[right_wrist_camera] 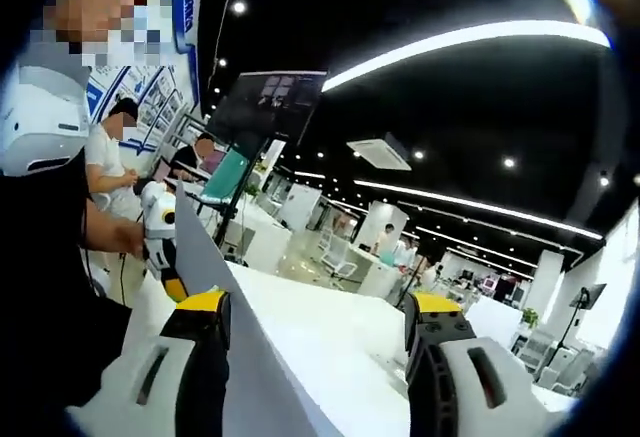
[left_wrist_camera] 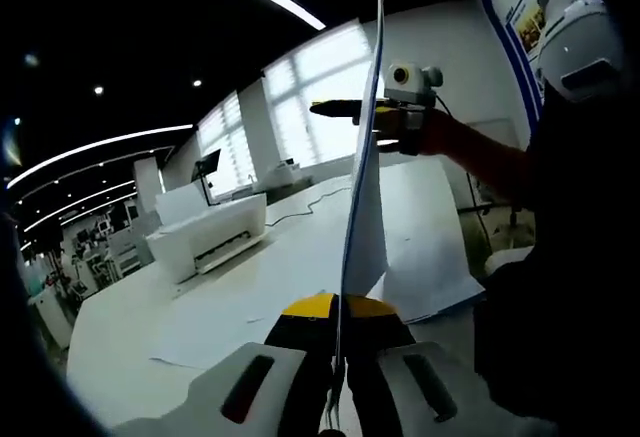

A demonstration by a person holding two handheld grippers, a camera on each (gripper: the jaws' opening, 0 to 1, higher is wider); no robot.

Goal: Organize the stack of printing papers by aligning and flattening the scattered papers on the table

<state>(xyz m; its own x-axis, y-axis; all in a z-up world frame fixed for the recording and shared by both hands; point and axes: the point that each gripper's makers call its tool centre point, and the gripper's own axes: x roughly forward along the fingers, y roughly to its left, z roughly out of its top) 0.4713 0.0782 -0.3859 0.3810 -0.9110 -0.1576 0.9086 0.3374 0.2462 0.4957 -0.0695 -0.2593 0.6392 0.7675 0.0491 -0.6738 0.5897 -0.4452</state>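
Stack position: I held the thin white stack of printing papers (left_wrist_camera: 362, 187) on edge above the white table (left_wrist_camera: 130, 327), its long axis running from my near left gripper (left_wrist_camera: 338, 357) away to my right gripper (left_wrist_camera: 385, 117) at the far end.
Left gripper: my yellow-tipped jaws were pressed together on the near edge of the sheets.
Right gripper: in the right gripper view my right gripper's (right_wrist_camera: 315, 357) jaws stood wide apart, the paper's edge against the left jaw; whether it truly gripped, I could not tell.
Paper look: seen edge-on, flat and fairly even, slightly bowed.
Loose sheets: more white papers (left_wrist_camera: 420, 277) lay flat on the table to the right.
Judgement: I reckoned the next move was lowering the stack's edge squarely onto the table.
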